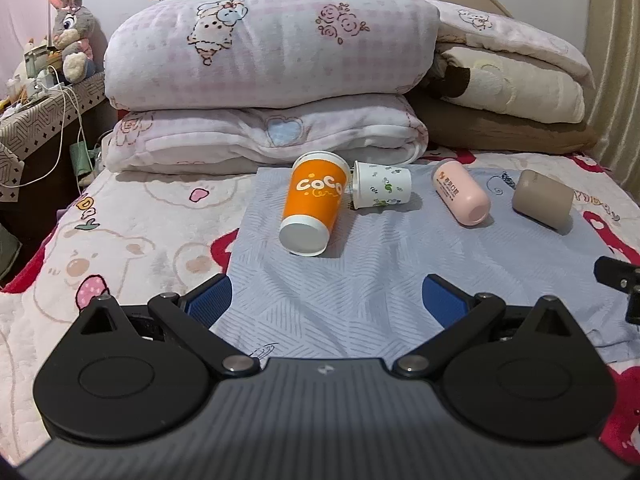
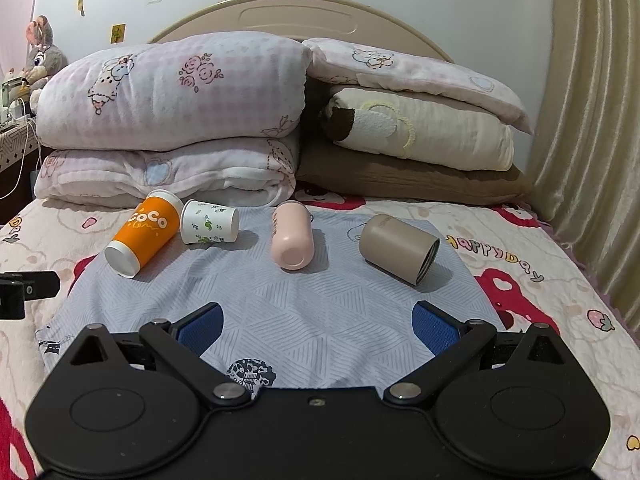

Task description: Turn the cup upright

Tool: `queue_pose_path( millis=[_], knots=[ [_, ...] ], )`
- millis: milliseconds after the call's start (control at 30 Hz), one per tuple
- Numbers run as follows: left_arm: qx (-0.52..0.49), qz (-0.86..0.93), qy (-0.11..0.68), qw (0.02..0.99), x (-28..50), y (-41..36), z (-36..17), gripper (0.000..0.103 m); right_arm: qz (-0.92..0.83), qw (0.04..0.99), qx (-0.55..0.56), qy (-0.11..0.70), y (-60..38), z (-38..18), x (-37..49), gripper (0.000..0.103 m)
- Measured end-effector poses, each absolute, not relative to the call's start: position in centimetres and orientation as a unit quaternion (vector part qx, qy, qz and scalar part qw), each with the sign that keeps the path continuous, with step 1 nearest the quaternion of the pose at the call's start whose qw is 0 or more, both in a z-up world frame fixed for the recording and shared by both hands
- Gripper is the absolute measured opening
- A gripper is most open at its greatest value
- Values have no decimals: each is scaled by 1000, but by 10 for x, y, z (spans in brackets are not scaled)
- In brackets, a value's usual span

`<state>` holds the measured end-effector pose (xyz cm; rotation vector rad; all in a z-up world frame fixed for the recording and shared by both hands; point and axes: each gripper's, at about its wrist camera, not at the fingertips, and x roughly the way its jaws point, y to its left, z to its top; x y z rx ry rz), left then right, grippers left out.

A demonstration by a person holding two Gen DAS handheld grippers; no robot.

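Holding both tools wide and empty, left tool [image 1: 327, 300] and right tool [image 2: 318, 326], we faced the toppled orange cup [image 1: 313, 202], ready to straddle it.

A bed [image 2: 520, 248] with a pink cartoon-print cover carries a pale blue cloth [image 2: 304, 320] spread across its middle. On the cloth four cups lie on their sides in a row: an orange cup [image 2: 144, 236] at far left, a white leaf-print cup [image 2: 210, 222] just beside it, a pink cup [image 2: 291, 236], and a tan cup [image 2: 396, 248] at right. Folded blankets [image 2: 172, 120] and pillows [image 2: 420, 136] are stacked at the far end.
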<state>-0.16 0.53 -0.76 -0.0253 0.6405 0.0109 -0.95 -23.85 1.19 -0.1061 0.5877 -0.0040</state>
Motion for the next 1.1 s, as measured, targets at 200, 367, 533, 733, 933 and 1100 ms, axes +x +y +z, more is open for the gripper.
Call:
queue_pose_path(
  millis=[200, 367, 533, 733, 933, 1100],
  knots=[
    [-13, 2, 317, 948, -1, 6, -6, 103, 3, 956, -52, 288, -236, 13, -10, 102],
    [-12, 0, 321, 947, 0, 3, -4, 103, 5, 956, -56, 288, -235, 13, -11, 102],
    [-15, -3, 325, 946, 1, 3, -2, 103, 6, 956, -56, 289, -235, 13, -10, 102],
    [-14, -2, 325, 946, 1, 3, -3, 103, 5, 956, -56, 288, -235, 13, -11, 102],
    [-14, -3, 328, 945, 1, 2, -6, 103, 5, 955, -58, 291, -237, 11, -10, 102],
    [-12, -10, 334, 943, 1, 0, -5, 103, 9, 954, -55, 295, -239, 8, -9, 102]
  ],
)
